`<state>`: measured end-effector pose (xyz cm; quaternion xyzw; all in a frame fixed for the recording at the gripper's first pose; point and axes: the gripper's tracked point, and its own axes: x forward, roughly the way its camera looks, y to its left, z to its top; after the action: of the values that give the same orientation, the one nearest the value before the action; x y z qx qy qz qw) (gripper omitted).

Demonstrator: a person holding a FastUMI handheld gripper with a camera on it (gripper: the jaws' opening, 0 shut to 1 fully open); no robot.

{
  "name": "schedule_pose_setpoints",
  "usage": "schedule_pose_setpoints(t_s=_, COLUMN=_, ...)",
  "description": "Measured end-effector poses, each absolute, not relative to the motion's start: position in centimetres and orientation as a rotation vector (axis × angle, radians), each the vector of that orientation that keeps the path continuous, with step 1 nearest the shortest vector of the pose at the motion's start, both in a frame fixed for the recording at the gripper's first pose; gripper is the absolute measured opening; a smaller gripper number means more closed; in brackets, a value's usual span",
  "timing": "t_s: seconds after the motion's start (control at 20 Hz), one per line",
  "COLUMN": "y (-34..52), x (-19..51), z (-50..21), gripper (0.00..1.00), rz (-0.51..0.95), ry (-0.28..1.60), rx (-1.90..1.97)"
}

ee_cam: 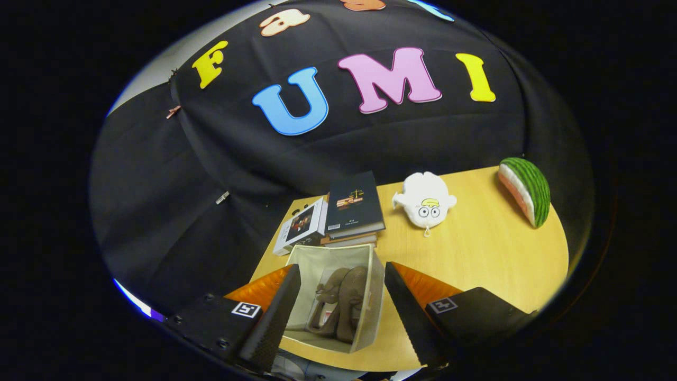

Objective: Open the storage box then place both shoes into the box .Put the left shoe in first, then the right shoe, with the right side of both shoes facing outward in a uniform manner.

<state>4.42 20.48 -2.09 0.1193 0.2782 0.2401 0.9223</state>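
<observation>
The jaws (338,312) stand released and empty at lower centre of the frame, spread to either side of the open storage box (370,296), likely because both brown shoes (341,304) already stand side by side inside it. Above, on the counter (476,248), stacked books (351,209), a white plush toy (426,200) and a watermelon-slice toy (526,190) sit well apart from the box.

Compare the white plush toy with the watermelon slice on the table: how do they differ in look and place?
The white plush toy is rounded, with cartoon eyes; the watermelon slice is a striped green wedge with a pink face. The plush toy lies next to the stacked books; the watermelon slice sits apart, farther from them. Both rest on the wooden table, beyond the open claw.
</observation>
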Motion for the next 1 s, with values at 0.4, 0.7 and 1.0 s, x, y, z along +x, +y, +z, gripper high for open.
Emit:
schedule_pose_setpoints(t_s=0.4, y=7.2, x=8.1, z=2.2, gripper=0.98, rz=0.388, ry=0.298, rx=0.055)
schedule_pose_setpoints(t_s=0.7, y=0.4, x=8.6, z=3.2, gripper=0.98, rz=0.291, ry=0.166, rx=0.01)
schedule_pose_setpoints(t_s=1.0, y=-4.7, x=8.0, z=3.0, gripper=0.98, rz=0.23, ry=0.067, rx=-0.007)
